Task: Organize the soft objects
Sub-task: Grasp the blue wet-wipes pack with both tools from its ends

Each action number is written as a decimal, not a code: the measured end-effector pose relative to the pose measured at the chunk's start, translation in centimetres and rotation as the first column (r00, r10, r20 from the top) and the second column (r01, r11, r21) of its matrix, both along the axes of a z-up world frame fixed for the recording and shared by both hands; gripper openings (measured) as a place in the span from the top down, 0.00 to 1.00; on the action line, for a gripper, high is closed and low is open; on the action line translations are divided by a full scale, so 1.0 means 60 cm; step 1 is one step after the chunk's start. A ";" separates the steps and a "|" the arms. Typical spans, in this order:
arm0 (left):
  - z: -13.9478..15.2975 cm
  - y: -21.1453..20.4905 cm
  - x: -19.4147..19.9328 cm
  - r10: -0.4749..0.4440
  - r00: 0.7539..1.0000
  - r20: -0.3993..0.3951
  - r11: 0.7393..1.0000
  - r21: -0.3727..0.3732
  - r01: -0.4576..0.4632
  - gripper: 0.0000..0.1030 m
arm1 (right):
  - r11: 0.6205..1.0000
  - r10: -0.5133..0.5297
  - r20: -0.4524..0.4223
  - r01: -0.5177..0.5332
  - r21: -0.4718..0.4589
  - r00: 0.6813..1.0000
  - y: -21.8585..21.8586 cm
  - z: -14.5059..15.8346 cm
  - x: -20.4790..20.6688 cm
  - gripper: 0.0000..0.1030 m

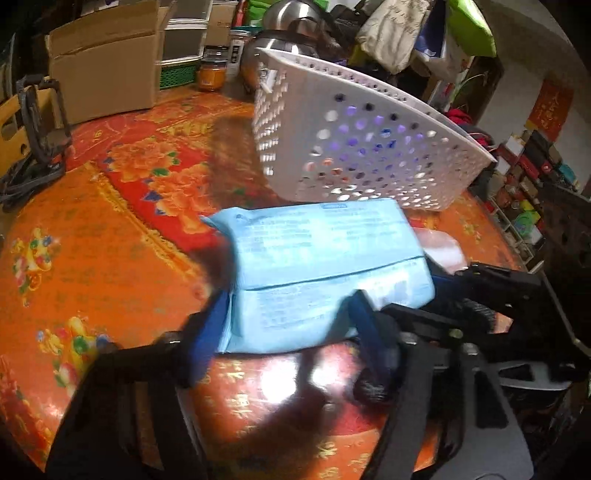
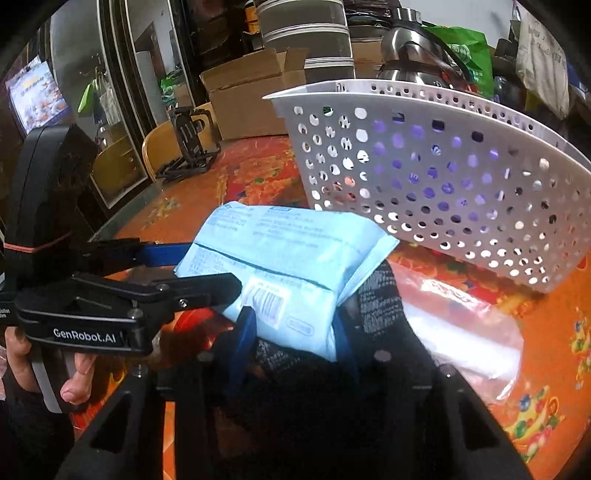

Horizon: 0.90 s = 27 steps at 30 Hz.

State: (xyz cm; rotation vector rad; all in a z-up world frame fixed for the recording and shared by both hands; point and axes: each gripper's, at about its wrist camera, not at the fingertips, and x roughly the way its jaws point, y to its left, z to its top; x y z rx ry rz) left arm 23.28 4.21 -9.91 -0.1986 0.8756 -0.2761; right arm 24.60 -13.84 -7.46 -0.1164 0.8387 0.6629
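A pale blue soft packet [image 1: 321,247] with printed text lies on the orange-red flowered table [image 1: 110,240], just in front of a white perforated basket [image 1: 369,155]. My left gripper [image 1: 288,328] has its blue fingers pressed on the packet's near-left end. In the right wrist view my right gripper [image 2: 295,332] pinches the packet [image 2: 280,243] at its barcode end, which bulges between the fingers. The left gripper [image 2: 147,269], held by a hand [image 2: 74,369], grips the packet's far side there. The basket [image 2: 443,177] shows purple items through its holes.
A clear plastic bag [image 2: 461,321] lies on the table right of the packet. Behind the basket stand a steel kettle [image 1: 291,26], an orange jar [image 1: 211,74] and a cardboard box [image 1: 103,74]. A black frame [image 1: 40,122] sits at the table's left edge.
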 end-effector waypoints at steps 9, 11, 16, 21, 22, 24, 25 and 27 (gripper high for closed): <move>0.006 0.004 -0.012 0.022 1.000 0.021 1.000 -0.001 -0.021 0.55 | 1.000 0.000 0.001 0.000 0.008 1.000 -0.004 0.000 0.000 0.62; 0.009 -0.004 -0.018 0.021 0.999 0.033 1.000 0.015 -0.022 0.55 | 1.000 -0.003 0.012 0.003 0.008 1.000 -0.003 0.002 -0.004 0.63; 0.031 -0.012 -0.041 0.024 0.996 0.084 1.000 0.007 -0.025 0.55 | 1.000 -0.013 0.059 0.012 0.015 0.998 -0.009 0.020 -0.022 0.63; 0.064 -0.025 -0.062 0.015 0.990 0.137 1.000 0.008 -0.017 0.55 | 1.000 -0.020 0.114 0.017 0.024 0.993 -0.019 0.049 -0.046 0.64; 0.074 -0.029 -0.066 0.013 0.989 0.149 1.000 0.006 -0.014 0.55 | 0.999 -0.023 0.124 0.019 0.028 0.992 -0.023 0.056 -0.051 0.64; 0.089 -0.037 -0.073 0.008 0.985 0.170 1.000 0.010 -0.010 0.55 | 0.999 -0.027 0.152 0.022 0.031 0.988 -0.032 0.071 -0.062 0.64; 0.097 -0.041 -0.077 0.008 0.984 0.179 1.000 0.009 -0.010 0.55 | 0.999 -0.029 0.159 0.024 0.035 0.987 -0.037 0.077 -0.066 0.64; 0.113 -0.049 -0.082 0.003 0.981 0.195 1.000 0.012 -0.005 0.55 | 0.999 -0.032 0.179 0.025 0.041 0.983 -0.046 0.092 -0.073 0.64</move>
